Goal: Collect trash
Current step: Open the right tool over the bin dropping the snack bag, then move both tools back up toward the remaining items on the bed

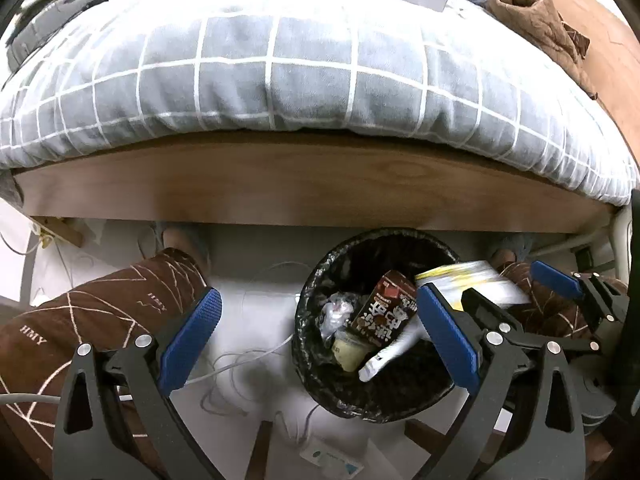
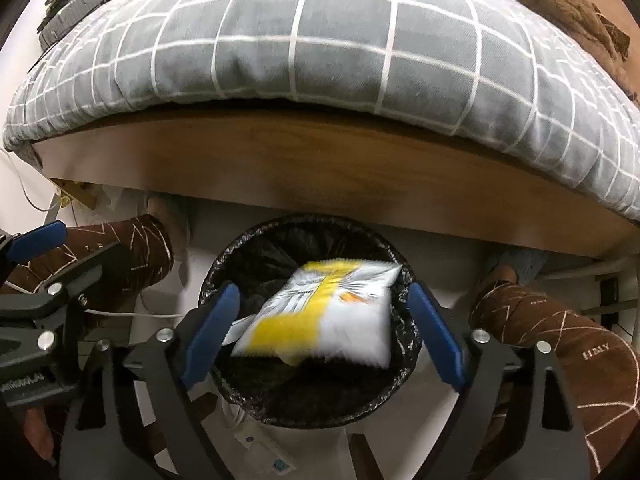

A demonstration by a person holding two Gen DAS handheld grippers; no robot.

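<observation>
The yellow-and-white snack bag (image 2: 320, 312) sits at the centre of the right wrist view, blurred, directly over the mouth of the black-lined trash bin (image 2: 240, 392). It lies between the two blue pads of the right tongs (image 2: 320, 332) but touches neither; those tongs are spread wide and hold nothing, so the bag looks to be loose and dropping into the bin. Its long axis runs roughly from lower left to upper right of that frame, and it is a flat, crinkly foil pouch with serrated ends.

In the left wrist view the same bag (image 1: 472, 280) shows as a smear at the right, above the bin's far rim. The left tongs (image 1: 316, 336) are also wide apart and empty, off to the bin's left side, so the right tongs are the nearer pair.

Inside the bin (image 1: 308, 320), glossy wrinkled liner surrounds a brown drink carton (image 1: 384, 308) leaning upright, a crumpled clear wrapper (image 1: 336, 312), a pale cup (image 1: 352, 350) and a white tube (image 1: 394, 350).

Beyond, in the upper half of both frames, a wooden bed frame (image 1: 304, 184) carries a soft grey checked quilt (image 1: 280, 80). White cables (image 1: 240, 360) trail on the pale floor at lower centre.
</observation>
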